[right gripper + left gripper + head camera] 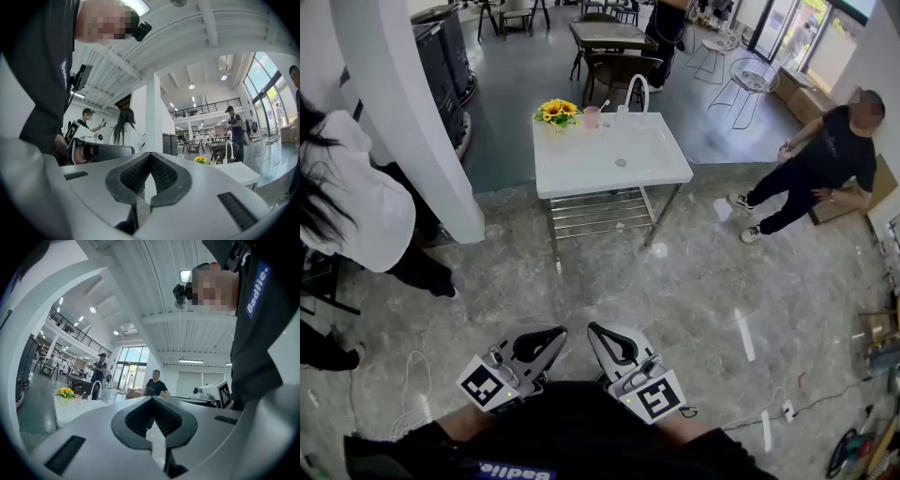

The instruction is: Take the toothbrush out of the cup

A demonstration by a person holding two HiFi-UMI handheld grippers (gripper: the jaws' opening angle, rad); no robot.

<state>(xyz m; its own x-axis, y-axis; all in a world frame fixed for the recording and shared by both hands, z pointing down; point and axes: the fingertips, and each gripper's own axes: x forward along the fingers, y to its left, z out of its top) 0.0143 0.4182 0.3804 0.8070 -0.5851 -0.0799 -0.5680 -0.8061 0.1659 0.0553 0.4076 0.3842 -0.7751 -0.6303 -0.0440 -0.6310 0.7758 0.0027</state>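
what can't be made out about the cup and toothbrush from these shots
- Head view: the toothbrush in the pink cup is too far and small; its bristles cannot be made out.
- Left gripper view: the pink cup is a speck beside the sunflowers; toothbrush indiscernible.
- Right gripper view: both too small.

— Checking the left tool [560,331]?
— Held level, just ahead of the torso [572,429]. Jaws closed together, nothing between.
— And the right tool [593,329]?
— Likewise level and just ahead of the torso, close beside the left tool. Jaws closed, empty. Tips angled toward each other, marker cubes nearest the torso.
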